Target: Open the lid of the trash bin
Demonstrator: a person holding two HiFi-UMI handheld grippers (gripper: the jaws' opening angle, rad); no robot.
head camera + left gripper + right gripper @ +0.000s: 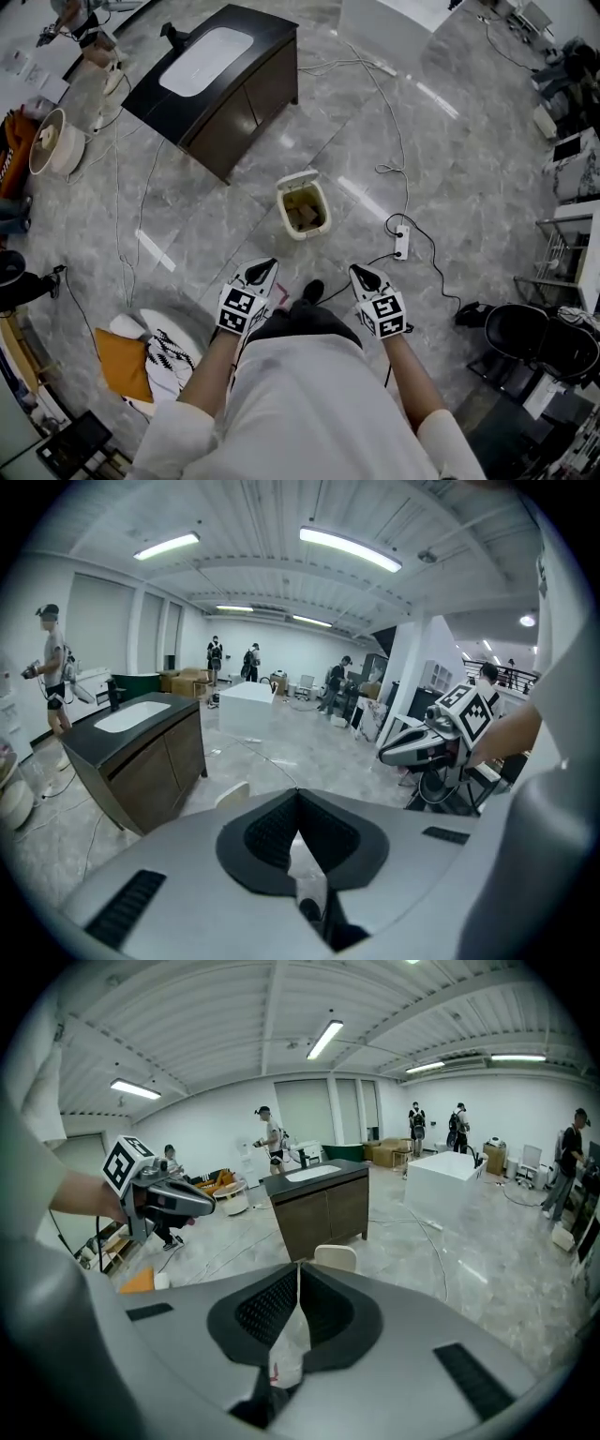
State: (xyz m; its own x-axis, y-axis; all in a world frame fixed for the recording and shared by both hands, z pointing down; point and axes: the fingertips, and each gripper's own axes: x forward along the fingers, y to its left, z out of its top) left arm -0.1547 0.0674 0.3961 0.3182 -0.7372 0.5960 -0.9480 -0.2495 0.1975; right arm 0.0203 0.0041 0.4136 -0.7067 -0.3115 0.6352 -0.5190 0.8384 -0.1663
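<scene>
A small cream trash bin (pixel 302 208) stands on the grey marble floor ahead of me. Its lid (pixel 298 178) is tipped up at the far side, and brown rubbish shows inside. Both grippers hang in the air short of the bin, level with each other. My left gripper (pixel 263 270) is shut with nothing between its pads; its tips (pixel 297 792) meet, and the raised lid (pixel 232 793) peeks over them. My right gripper (pixel 364 274) is shut and empty too, and in its own view the lid (pixel 336 1258) shows just beyond it.
A dark cabinet with a white sink (pixel 220 70) stands beyond the bin to the left. Cables and a power strip (pixel 400 242) lie on the floor at the right. An orange cushion (pixel 122 366) lies at my left, a black chair (pixel 525 333) at my right. People stand far off.
</scene>
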